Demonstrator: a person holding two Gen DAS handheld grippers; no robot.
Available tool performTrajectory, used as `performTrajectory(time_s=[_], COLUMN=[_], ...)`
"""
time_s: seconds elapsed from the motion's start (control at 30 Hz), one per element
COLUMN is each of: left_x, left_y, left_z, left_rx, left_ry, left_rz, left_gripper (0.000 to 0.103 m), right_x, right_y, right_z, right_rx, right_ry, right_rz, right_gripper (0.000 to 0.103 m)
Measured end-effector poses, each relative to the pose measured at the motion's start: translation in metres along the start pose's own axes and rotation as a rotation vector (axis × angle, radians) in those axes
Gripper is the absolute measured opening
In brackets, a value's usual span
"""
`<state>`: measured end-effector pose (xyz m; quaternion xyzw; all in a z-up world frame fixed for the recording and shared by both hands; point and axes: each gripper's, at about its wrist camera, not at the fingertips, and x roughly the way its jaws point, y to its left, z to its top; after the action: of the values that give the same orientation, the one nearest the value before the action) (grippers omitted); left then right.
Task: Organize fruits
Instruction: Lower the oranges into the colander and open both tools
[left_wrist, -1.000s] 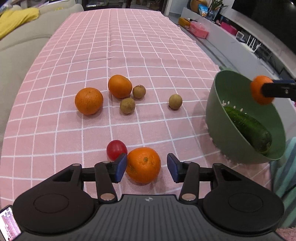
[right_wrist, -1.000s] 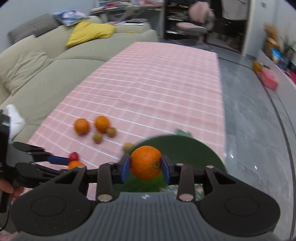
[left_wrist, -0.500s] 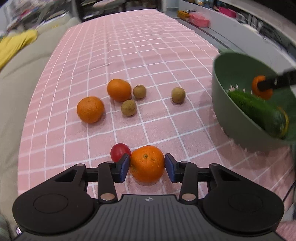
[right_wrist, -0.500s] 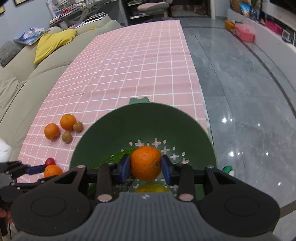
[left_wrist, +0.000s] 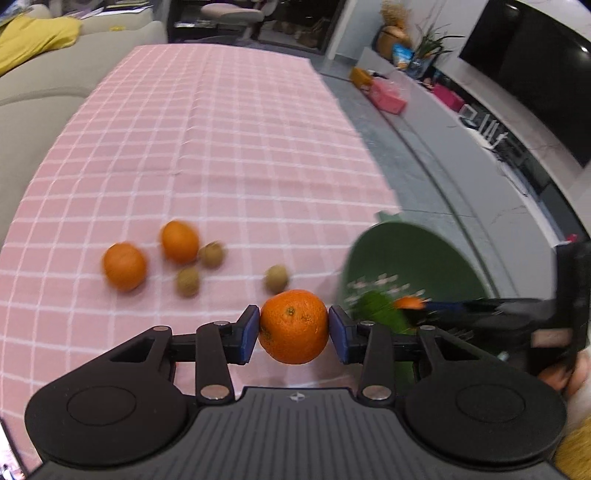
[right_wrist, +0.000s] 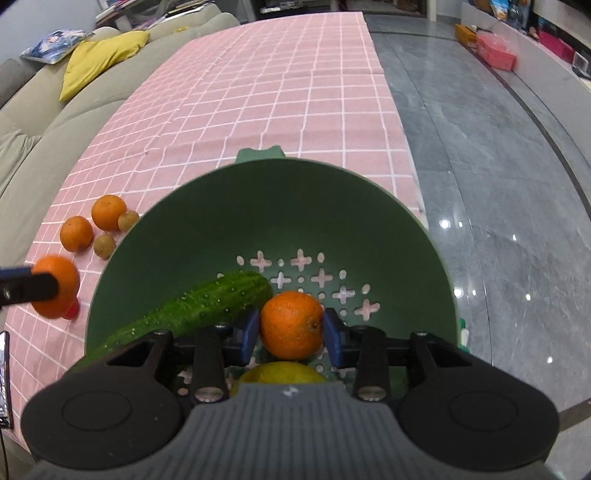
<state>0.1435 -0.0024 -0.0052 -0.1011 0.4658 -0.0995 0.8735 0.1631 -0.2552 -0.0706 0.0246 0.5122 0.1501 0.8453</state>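
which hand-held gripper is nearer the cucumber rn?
Right. The right hand-held gripper is inside the green colander, right beside the cucumber, clamping an orange. The left hand-held gripper holds another orange outside the rim.

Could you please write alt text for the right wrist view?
The right claw grips a round orange fruit inside a dark green perforated plastic colander bowl, beside a bumpy green cucumber. The bowl sits on a pink checked tablecloth.
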Motion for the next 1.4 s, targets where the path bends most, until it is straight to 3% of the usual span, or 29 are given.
performTrajectory(time_s=[0.13,0.33,0.5,0.67,1.03,1.4], left_x=[0.012,0.036,0.065,0.077,0.085,0.069], left_y=[-0.026,-0.061,-0.078,-0.086,-0.088,-0.084], left_z=[0.014,0.023,0.026,0.029,0.032,0.029], left_rx=[0.039,0.082,0.107,0.155,0.156,0.149], left_ry=[0.008,0.048,0.105,0.118,0.099,0.093], left_rz=[-0.024,-0.052,-0.056,-0.046,-0.039,-0.053], left_gripper=[0.046,0.046,0.046,0.046,0.046,0.056], right_x=[-0.002,-0.034,-0.048,-0.043,-0.040,-0.042], right_y=[-0.002,0.003,0.004,0.002,0.009,0.016], right_z=[0.001,0.002,0.002,-0.001,-0.003,-0.003], right_rx=[0.002,-0.069,-0.142,-0.144,-0.165,-0.176], right_ry=[-0.003,-0.087,-0.112,-0.104,-0.091,-0.082], right_rz=[0.007,-0.025,-0.080,-0.087,-0.096,-0.103], right_gripper=[0.037,0.051,0.051,0.051,0.051,0.052])
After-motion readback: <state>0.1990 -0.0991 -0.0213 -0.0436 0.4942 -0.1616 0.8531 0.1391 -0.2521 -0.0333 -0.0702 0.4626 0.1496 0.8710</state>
